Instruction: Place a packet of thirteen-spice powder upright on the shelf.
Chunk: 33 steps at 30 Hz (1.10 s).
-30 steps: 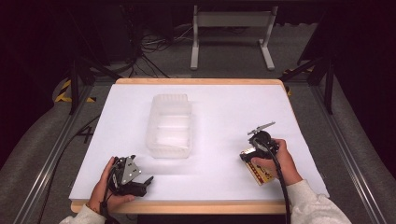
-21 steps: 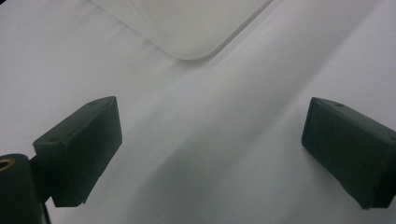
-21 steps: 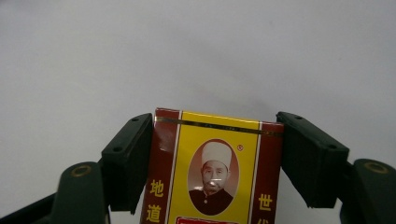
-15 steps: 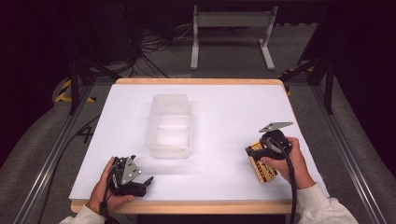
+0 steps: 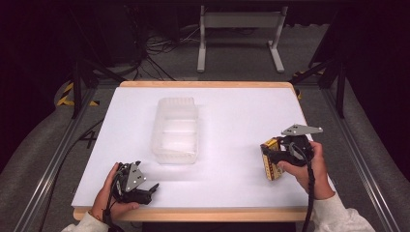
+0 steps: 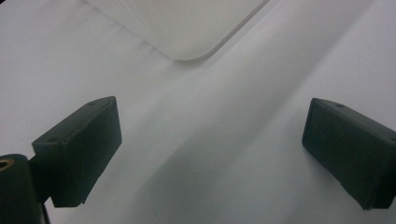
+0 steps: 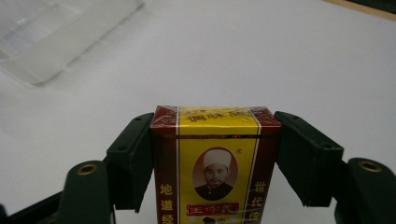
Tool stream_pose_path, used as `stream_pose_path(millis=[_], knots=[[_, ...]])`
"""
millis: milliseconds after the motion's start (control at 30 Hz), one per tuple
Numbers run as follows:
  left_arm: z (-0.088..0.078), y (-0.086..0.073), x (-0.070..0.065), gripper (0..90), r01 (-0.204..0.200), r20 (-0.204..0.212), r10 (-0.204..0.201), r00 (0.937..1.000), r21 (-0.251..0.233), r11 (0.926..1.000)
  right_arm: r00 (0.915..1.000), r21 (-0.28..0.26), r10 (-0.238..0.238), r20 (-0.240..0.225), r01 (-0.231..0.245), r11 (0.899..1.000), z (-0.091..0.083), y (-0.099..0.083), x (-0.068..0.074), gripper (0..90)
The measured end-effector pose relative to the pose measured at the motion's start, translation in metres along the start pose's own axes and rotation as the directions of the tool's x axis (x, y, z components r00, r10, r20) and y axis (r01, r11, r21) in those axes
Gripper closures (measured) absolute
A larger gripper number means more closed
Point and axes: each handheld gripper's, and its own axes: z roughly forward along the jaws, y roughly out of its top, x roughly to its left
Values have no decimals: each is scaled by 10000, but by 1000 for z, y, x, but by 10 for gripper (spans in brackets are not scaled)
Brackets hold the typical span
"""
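Right hand-held gripper (image 7: 214,154), jaws just closed flat on the two long sides of a yellow-and-maroon carton (image 7: 215,158), a light, stiff, crushable-looking box in slick film, well right of the clear tray (image 5: 176,129) above the white tabletop (image 5: 232,116).

Clear tub (image 5: 176,129) sits on the white counter (image 5: 237,111), left of centre, long side running far edge to near edge. Grey metal stand (image 5: 240,30) on the floor beyond the far edge.
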Motion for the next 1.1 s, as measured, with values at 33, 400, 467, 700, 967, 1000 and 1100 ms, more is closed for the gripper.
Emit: stream_pose_path(millis=[33, 400, 467, 700, 967, 1000, 1100], knots=[[0, 0, 0, 52, 5, 0, -5, 10000, -5, 10000, 10000, -30, -48, 4, 48, 10000, -1, 0, 0, 327], [0, 0, 1, 51, 17, -18, -17, 10000, -9, 10000, 9998, -839, -100, 197, 116, 9964, -3, 4, 5, 327], [0, 0, 0, 51, 23, -16, -23, 10000, 11, 10000, 10000, -1000, 34, 53, -29, 9950, -3, 5, 8, 326], [0, 0, 1, 51, 2, -3, -2, 10000, 15, 10000, 9997, -1380, -164, 207, 191, 9902, 2, 11, 20, 327], [0, -1, 1, 51, 23, -12, -23, 10000, 13, 10000, 9983, -1604, -575, -129, 547, 9855, 12, 17, 35, 326], [0, -1, 1, 51, 35, -13, -35, 10000, 21, 10000, 9979, -1599, -615, -212, 574, 9855, 14, 18, 37, 326], [0, -1, 0, 52, 20, -16, -20, 10000, 18, 10000, 9970, -1641, -770, -115, 741, 9837, 19, 23, 43, 326]])
